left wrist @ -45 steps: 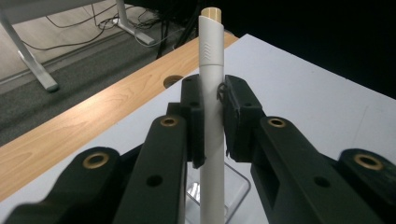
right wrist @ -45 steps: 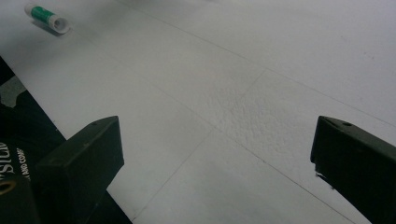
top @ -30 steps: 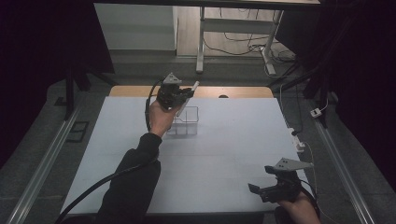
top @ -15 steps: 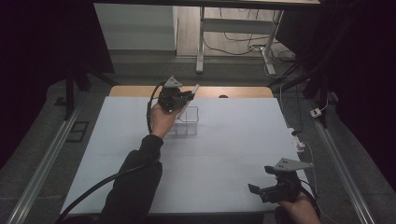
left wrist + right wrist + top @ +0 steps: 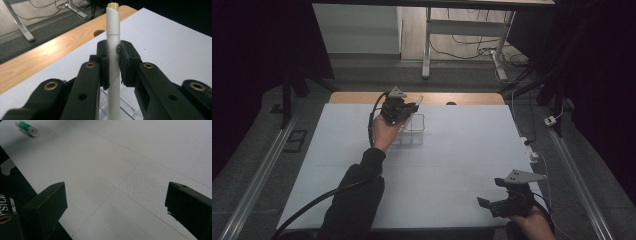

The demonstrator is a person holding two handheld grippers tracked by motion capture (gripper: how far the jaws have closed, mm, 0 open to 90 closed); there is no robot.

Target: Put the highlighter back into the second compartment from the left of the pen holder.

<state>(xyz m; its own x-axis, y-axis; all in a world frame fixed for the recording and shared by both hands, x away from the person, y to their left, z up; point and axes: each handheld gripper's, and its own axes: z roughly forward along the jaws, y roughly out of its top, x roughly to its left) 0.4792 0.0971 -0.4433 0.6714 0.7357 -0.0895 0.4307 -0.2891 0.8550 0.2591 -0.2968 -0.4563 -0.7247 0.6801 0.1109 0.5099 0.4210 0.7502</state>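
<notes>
Little has moved; white tube (image 5: pixel 113 62) stays clamped between left jaws.

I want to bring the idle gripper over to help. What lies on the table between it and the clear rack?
Nothing: in the high view only bare white table lies between the right gripper and the clear rack.

A lab-style recording bay: a white work table (image 5: pixel 452 165) with a wooden far edge stands between dark curtains (image 5: pixel 257 55), metal rails (image 5: pixel 257 175) run along the grey floor on both sides, and loose cables (image 5: pixel 472 45) trail under a far desk frame (image 5: pixel 428 45).
</notes>
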